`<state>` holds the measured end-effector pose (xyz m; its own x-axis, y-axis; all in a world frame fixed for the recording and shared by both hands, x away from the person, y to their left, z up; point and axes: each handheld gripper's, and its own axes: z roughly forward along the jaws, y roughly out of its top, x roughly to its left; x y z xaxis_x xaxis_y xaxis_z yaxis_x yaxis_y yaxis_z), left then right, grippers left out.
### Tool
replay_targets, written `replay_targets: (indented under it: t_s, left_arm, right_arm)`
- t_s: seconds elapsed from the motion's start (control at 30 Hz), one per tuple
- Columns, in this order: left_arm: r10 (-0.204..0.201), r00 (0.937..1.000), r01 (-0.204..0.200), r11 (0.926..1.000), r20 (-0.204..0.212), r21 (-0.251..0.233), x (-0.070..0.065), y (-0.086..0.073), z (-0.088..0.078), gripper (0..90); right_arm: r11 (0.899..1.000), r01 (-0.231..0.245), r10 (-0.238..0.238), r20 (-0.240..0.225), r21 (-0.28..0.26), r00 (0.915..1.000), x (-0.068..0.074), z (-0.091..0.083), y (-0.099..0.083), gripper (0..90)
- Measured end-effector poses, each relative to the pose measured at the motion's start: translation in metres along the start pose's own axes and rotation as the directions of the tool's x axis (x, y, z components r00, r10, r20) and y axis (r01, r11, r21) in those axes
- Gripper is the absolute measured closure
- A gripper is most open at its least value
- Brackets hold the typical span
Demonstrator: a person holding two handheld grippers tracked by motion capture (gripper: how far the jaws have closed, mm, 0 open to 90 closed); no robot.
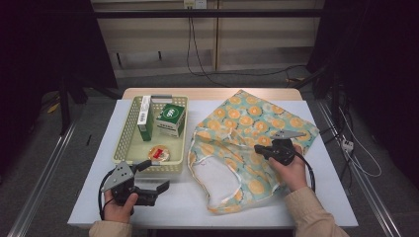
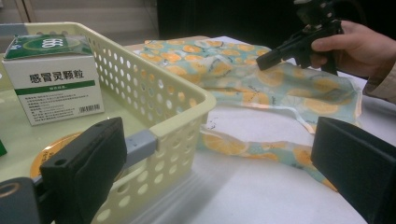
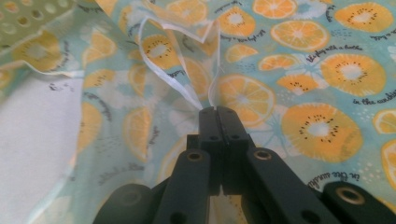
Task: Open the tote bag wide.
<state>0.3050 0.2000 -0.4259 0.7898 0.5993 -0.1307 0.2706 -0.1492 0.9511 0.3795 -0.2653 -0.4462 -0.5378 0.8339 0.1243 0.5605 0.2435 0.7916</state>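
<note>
Fruit-print bag (image 1: 249,143) lies flat on the white worktop (image 1: 306,197), just right of the yellow basket (image 1: 129,133), mouth toward the person and showing white lining. Right gripper (image 1: 259,149): fingers (image 3: 218,122) pressed together, pinching a thin loop of the bag's pale edging (image 3: 180,79); the loop rises from the fingertips in the right gripper view. Gripper sits over the middle of the bag, right of the basket, held in the person's right hand (image 1: 291,170).

Left gripper (image 1: 157,177): fingers (image 2: 91,163) spread wide, nothing between them. It rests at the basket's near right corner, in the left hand (image 1: 118,205); in the left gripper view one finger is level with the basket wall, the other over the bag's near edge.

Inside the basket: a white-and-green medicine box (image 1: 171,118) toward the far right, a tall narrow box (image 1: 145,117) to its left, and a round orange-rimmed tin (image 1: 159,153) at the near end.
</note>
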Motion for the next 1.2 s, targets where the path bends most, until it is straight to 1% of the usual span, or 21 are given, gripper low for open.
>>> replay_targets:
  t_s: [0.03, 0.1, 0.13, 0.2, 0.23, 0.27, 0.3, 0.37, 0.43, 0.47, 0.5, 0.6, 0.7, 0.8, 0.93, 0.97, 1.03, 1.1, 1.13, 1.17, 1.2]
  left_arm:
    - [0.003, 1.0000, -0.003, 1.0000, 0.001, 0.001, 0.000, 0.000, 0.000, 3.3]
    - [0.001, 1.0000, -0.001, 1.0000, 0.001, 0.000, 0.000, 0.000, 0.000, 3.3]
    - [-0.002, 1.0000, 0.002, 1.0000, 0.001, -0.001, 0.000, 0.000, 0.000, 3.3]
    - [-0.006, 1.0000, 0.006, 1.0000, 0.002, -0.003, 0.000, 0.000, 0.000, 3.3]
    - [-0.003, 1.0000, 0.003, 1.0000, 0.001, -0.003, 0.001, 0.000, 0.000, 3.3]
    - [-0.006, 1.0000, 0.006, 1.0000, 0.001, -0.003, 0.000, 0.000, 0.000, 3.3]
    - [-0.001, 1.0000, 0.001, 1.0000, 0.001, -0.002, 0.001, 0.000, 0.000, 3.3]
    - [0.001, 1.0000, -0.001, 1.0000, 0.001, -0.002, 0.001, 0.000, -0.001, 3.3]
    - [-0.004, 1.0000, 0.004, 1.0000, 0.002, -0.008, 0.000, 0.000, 0.000, 3.3]
    - [-0.003, 1.0000, 0.003, 1.0000, 0.001, -0.008, 0.000, 0.000, 0.000, 3.3]
    - [-0.004, 1.0000, 0.004, 1.0000, 0.002, -0.006, 0.000, 0.000, 0.000, 3.3]
    - [-0.001, 1.0000, 0.001, 1.0000, 0.004, -0.006, 0.000, 0.001, 0.000, 3.3]
    - [0.001, 1.0000, -0.001, 1.0000, 0.004, -0.005, -0.001, 0.001, 0.000, 3.3]
    - [0.000, 1.0000, 0.000, 1.0000, 0.004, -0.005, -0.001, 0.001, 0.000, 3.3]
    - [-0.001, 1.0000, 0.001, 1.0000, 0.004, -0.007, -0.001, 0.001, 0.000, 3.3]
    - [-0.002, 1.0000, 0.002, 1.0000, 0.004, -0.008, -0.001, 0.001, 0.000, 3.3]
    - [-0.002, 1.0000, 0.002, 1.0000, 0.004, -0.007, -0.001, 0.001, 0.000, 3.3]
    - [-0.002, 1.0000, 0.002, 1.0000, 0.004, -0.007, -0.001, 0.001, 0.000, 3.3]
    - [0.002, 1.0000, -0.002, 1.0000, 0.004, -0.004, -0.001, 0.001, 0.000, 3.3]
    - [0.003, 1.0000, -0.003, 1.0000, 0.005, -0.004, -0.001, 0.001, 0.000, 3.3]
    - [0.001, 1.0000, -0.001, 1.0000, 0.005, -0.004, -0.001, 0.001, 0.000, 3.3]
  right_arm:
    - [1.000, 0.000, 0.000, 0.003, 0.001, 1.0000, 0.000, 0.002, 0.000, 90.0]
    - [1.000, 0.020, -0.020, 0.028, 0.005, 0.9994, -0.001, 0.006, -0.001, 90.0]
    - [0.999, 0.029, -0.029, 0.039, 0.016, 0.9988, -0.001, 0.008, -0.001, 89.9]
    - [0.999, 0.019, -0.020, 0.033, 0.039, 0.9993, -0.002, 0.012, -0.004, 88.5]
    - [0.998, 0.024, -0.026, 0.030, 0.059, 0.9992, -0.001, 0.014, -0.006, 87.3]
    - [0.997, 0.038, -0.041, 0.039, 0.073, 0.9984, 0.000, 0.015, -0.007, 86.4]
    - [0.996, 0.049, -0.052, 0.043, 0.075, 0.9977, 0.001, 0.016, -0.008, 84.9]
    - [0.995, 0.055, -0.059, 0.049, 0.081, 0.9971, 0.003, 0.015, -0.008, 80.3]
    - [0.995, 0.074, -0.079, 0.066, 0.074, 0.9947, 0.007, 0.013, -0.006, 73.6]
    - [0.995, 0.079, -0.083, 0.067, 0.063, 0.9943, 0.008, 0.011, -0.005, 70.3]
    - [0.996, 0.080, -0.083, 0.068, 0.045, 0.9943, 0.009, 0.009, -0.003, 67.0]
    - [0.996, 0.084, -0.086, 0.073, 0.017, 0.9937, 0.014, 0.001, 0.004, 59.2]
    - [0.995, 0.100, -0.099, 0.052, -0.014, 0.9937, 0.022, -0.005, 0.011, 54.2]
    - [0.990, 0.138, -0.137, 0.021, -0.026, 0.9903, 0.032, -0.007, 0.017, 52.7]
    - [0.984, 0.173, -0.174, -0.025, -0.046, 0.9844, 0.047, -0.008, 0.023, 52.7]
    - [0.982, 0.180, -0.182, -0.041, -0.049, 0.9824, 0.050, -0.008, 0.024, 54.9]
    - [0.979, 0.199, -0.202, -0.078, -0.045, 0.9764, 0.056, -0.009, 0.026, 66.5]
    - [0.978, 0.205, -0.208, -0.097, -0.038, 0.9733, 0.060, -0.008, 0.026, 75.0]
    - [0.977, 0.212, -0.215, -0.117, -0.034, 0.9696, 0.061, -0.007, 0.026, 79.1]
    - [0.975, 0.218, -0.220, -0.136, -0.027, 0.9659, 0.062, -0.006, 0.025, 81.5]
    - [0.975, 0.221, -0.221, -0.143, -0.012, 0.9648, 0.063, -0.003, 0.024, 82.5]
